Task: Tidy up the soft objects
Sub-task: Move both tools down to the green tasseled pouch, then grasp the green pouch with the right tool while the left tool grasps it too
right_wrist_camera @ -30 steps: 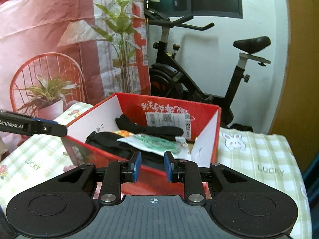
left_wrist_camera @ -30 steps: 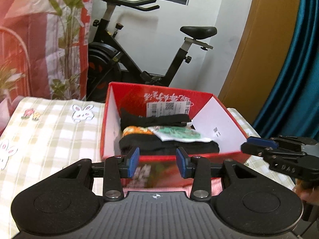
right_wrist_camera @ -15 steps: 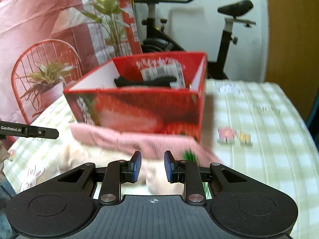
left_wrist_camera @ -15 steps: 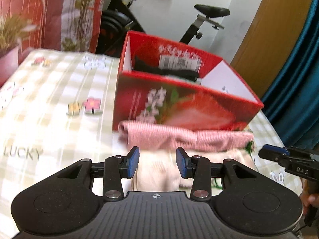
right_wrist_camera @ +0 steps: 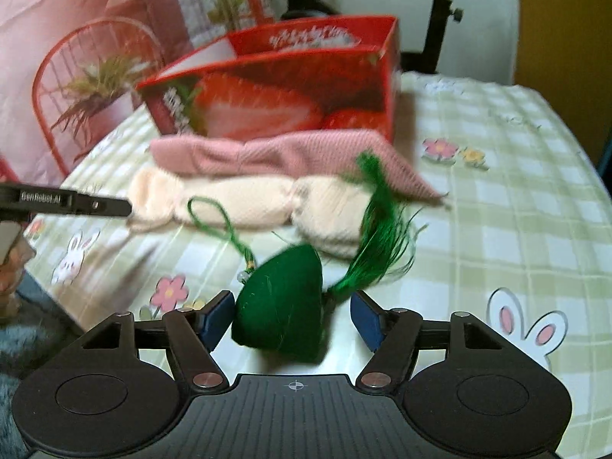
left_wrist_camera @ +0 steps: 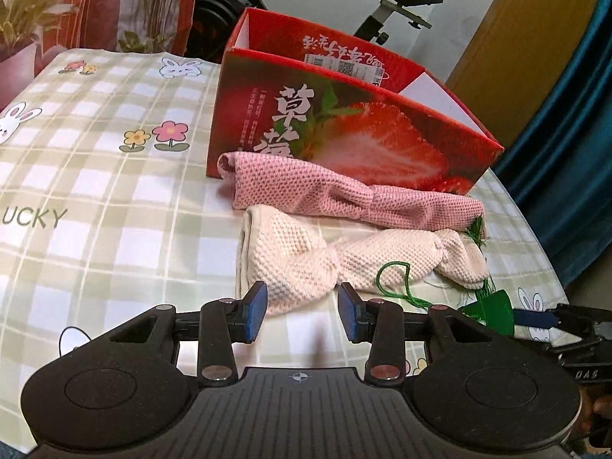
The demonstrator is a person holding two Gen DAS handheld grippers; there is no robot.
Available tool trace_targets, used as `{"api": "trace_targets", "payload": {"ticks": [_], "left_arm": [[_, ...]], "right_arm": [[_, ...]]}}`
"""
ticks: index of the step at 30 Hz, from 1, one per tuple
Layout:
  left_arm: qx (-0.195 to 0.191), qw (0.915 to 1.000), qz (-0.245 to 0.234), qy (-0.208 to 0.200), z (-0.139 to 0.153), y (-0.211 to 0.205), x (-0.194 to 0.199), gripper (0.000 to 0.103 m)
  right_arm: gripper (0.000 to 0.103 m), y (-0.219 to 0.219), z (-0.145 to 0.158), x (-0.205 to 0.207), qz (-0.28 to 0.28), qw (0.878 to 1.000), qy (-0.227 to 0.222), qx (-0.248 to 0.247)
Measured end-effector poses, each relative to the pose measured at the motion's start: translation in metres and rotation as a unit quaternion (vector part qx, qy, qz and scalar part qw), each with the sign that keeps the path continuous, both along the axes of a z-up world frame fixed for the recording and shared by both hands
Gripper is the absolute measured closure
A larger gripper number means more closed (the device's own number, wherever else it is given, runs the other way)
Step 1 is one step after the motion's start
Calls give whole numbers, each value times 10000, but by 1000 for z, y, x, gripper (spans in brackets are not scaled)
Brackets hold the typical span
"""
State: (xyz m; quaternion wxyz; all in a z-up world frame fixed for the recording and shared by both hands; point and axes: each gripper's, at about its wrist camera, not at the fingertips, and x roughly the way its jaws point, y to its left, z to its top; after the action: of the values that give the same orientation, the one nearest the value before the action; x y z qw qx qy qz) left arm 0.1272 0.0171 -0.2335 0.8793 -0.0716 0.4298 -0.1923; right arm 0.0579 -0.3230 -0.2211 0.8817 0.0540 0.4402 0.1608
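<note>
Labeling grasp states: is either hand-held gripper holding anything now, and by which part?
Nothing held. The right hand-held gripper, jaws just opened, straddles the green sachet without pressing it. The left hand-held gripper is open near the cream knit.

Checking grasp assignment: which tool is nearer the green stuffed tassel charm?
Right. The right tool straddles the green stuffed tassel charm; the left tool sits by the cream knitted cloth, the charm off to its side.

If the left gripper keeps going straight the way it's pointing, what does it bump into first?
Most likely the cream knitted cloth. Its near end lies just ahead of the left gripper, between its open jaws; depth is hard to judge.
</note>
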Motion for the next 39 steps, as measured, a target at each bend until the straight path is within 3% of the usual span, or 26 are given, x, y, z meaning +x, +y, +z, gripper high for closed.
{"api": "trace_targets", "payload": {"ticks": [8,16,19,28,30,39], "left_arm": [[-161,9999,23,-40,3,4,-4,60],[-256,9994,-223,58,5,-6,0,60],[-271,9990,-346,104,4,-13,2,55],[-337,9965,-670,378,-8,-39,13,53],[-354,9959,-712,430,-11,-44,17,49],[-665,9917,-831,718,-32,-56,15,48]], "right_arm": [[53,31,-1,15,619,9981,66,-46],[53,86,-2,44,1200,9926,-177,-98],[54,99,-4,50,1294,9911,-308,-63],[54,99,-13,43,1160,9917,-523,191],[54,98,-14,40,1123,9918,-574,222],[52,91,-19,28,1089,9908,-752,277]]}}
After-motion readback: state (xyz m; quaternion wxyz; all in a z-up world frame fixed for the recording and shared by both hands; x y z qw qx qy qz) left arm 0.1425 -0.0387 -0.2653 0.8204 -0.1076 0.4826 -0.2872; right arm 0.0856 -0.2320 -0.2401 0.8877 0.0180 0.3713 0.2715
